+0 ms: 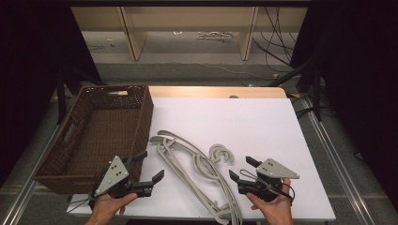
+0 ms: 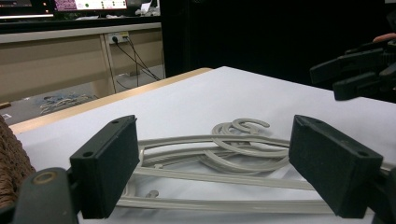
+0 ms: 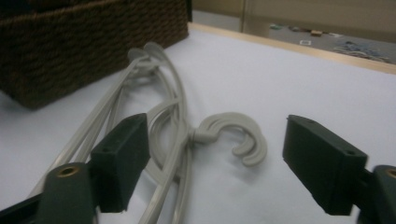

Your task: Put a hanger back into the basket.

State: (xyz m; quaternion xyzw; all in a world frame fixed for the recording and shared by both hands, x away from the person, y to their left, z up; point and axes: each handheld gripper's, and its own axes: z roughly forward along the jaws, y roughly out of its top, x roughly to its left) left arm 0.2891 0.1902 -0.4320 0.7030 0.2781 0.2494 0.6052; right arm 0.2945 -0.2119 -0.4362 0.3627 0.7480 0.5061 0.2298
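Both tools open, empty: left tool (image 1: 151,169), right tool (image 1: 241,169) flank hangers (image 1: 197,176) nr worktop (image 1: 263,122) front edge. Risk: hangers interlocked (hooks overlapping), so grabbing one prob drags others, snags basket (image 1: 61,161).

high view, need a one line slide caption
Two open hand-held grippers, left gripper and right gripper, flank grey hangers beside a wicker basket.

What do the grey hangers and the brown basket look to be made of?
Pale grey clothes hangers: likely moulded plastic, matt, with flat ribbed bars and a moulded hook. Dark brown rectangular basket: woven wicker or rattan-style strands, possibly synthetic; the weave shows on its walls.
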